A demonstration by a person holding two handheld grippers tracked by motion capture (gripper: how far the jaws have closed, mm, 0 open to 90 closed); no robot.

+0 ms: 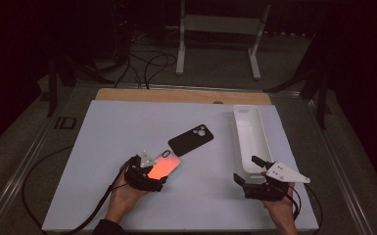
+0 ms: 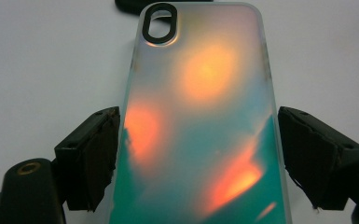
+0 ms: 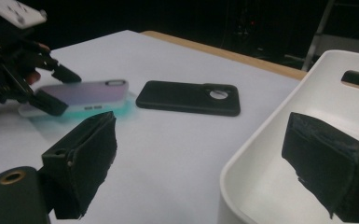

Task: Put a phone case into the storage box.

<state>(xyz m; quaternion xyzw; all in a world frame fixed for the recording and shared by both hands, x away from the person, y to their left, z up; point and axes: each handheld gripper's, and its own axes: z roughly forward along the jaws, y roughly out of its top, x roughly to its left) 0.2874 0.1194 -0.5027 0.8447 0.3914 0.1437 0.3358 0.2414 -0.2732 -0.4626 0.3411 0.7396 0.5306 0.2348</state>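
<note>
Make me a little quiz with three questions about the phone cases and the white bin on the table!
1. True or false: the left tool has the shiny orange case between its jaws.
2. Which lies farther from the person: A the orange case, B the black case?
3. What is the right tool next to?

Key
1. True; whether the pads press it cannot be told.
2. B.
3. The near end of the white bin, one jaw over its inside, holding nothing.
</note>
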